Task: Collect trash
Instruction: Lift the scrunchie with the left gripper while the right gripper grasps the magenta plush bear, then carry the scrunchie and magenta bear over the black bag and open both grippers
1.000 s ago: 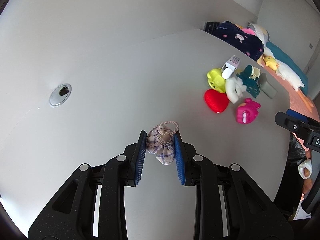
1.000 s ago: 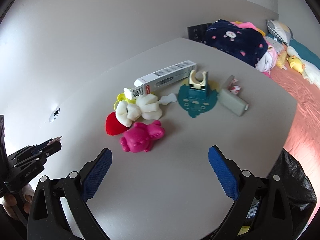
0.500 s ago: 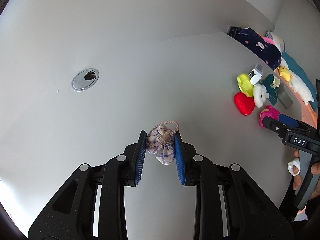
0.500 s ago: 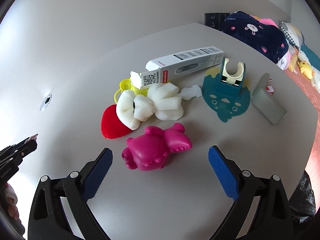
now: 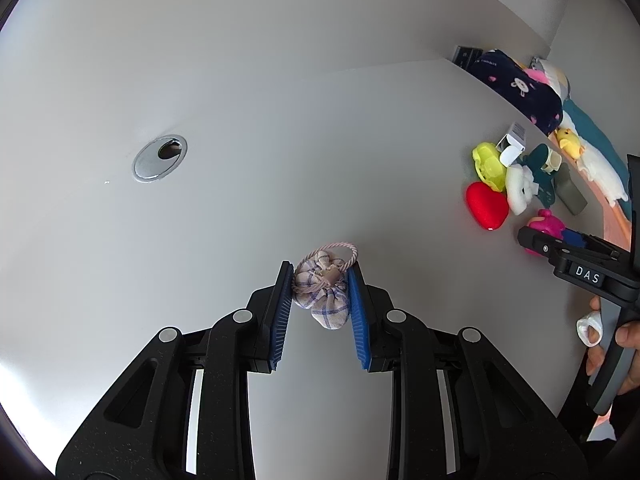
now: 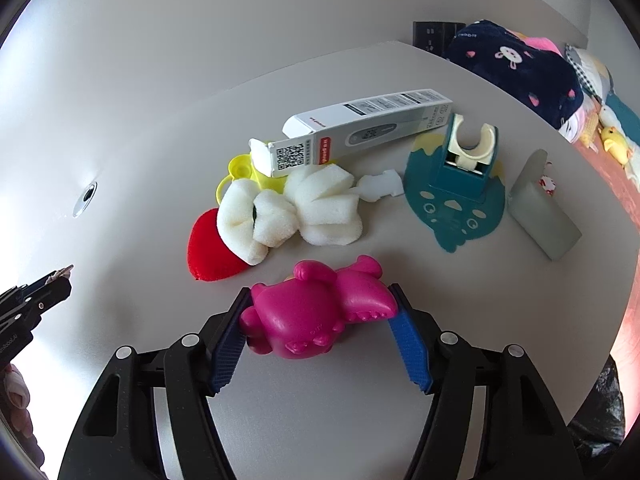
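Spanning both views: a pale grey table against a plain white wall, a round metal cable grommet set into its top.
Room: a bed runs along the table's far edge, piled with a navy printed blanket, a yellow duck plush and other soft toys; a dark wall outlet sits behind the table corner.
Bag: a black trash bag hangs below the table's right edge; its contents are hidden.
Boxes: a long white carton lies on its side with an end flap open, resting on a yellow plastic piece; whether it holds anything cannot be told.
Clutter: white foam pieces lie against a red heart cushion; a teal cat-face holder with a cream clip stands beside a grey block.
Writing: the carton shows a QR code, a red label and a pictured thermometer, its small print unreadable; "DAS" reads on the right tool's body in the left view.
Right gripper: its blue pads flank a magenta plastic toy on the table, touching or nearly touching its ends; a firm grip cannot be confirmed.
Left gripper: pads clamped on a small plaid drawstring pouch, held above the table well left of the clutter.
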A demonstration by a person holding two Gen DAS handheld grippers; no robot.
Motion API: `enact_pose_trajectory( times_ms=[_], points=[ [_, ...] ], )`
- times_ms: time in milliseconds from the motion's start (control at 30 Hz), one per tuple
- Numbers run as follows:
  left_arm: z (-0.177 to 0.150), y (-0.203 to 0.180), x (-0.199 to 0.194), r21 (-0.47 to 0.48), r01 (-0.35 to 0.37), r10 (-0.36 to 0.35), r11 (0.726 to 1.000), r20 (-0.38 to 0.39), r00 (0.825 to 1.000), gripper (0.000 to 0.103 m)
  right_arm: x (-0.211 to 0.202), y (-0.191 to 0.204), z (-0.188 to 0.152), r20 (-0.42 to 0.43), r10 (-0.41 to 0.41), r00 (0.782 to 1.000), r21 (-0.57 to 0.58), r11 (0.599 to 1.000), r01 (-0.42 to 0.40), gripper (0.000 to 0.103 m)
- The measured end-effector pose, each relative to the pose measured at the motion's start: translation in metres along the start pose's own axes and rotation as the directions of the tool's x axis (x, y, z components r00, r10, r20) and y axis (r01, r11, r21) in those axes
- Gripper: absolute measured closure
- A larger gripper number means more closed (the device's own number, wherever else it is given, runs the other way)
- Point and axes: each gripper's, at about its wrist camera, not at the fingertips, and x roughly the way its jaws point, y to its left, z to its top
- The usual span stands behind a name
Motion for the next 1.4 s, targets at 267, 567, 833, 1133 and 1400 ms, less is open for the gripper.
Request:
enact_pose_trajectory(
  times_ms=[267,567,833,1133,1400],
  points=[
    [0.005,-0.023,-0.005,0.05,0.038,-0.039,0.998,0.017,0.999,0.076,-0.027,-0.016,-0.005,0.039,0.003,0.999,0.033,0.999,-0.005,0.035],
    [0.01,-0.06,-0.013,0.121,0.098,-0.101,0.988,0.026,0.994,0.076,-0.064,-0.033,-0.015,0.083,0.004,0.997,0.075,0.997,-0.01,0.035],
    [0.011,-0.096,-0.023,0.207,0.149,-0.158,0.967,0.029,0.987,0.076,-0.097,-0.052,-0.03,0.134,-0.02,0.991,0.13,0.991,0.002,0.035],
    [0.006,-0.141,-0.033,0.308,0.205,-0.222,0.929,0.018,0.975,0.076,-0.126,-0.079,-0.054,0.164,-0.068,0.984,0.204,0.978,0.033,0.035],
    [0.0,-0.184,-0.042,0.388,0.259,-0.283,0.884,0.004,0.959,0.076,-0.155,-0.107,-0.08,0.186,-0.13,0.974,0.273,0.959,0.076,0.035]
  ],
)
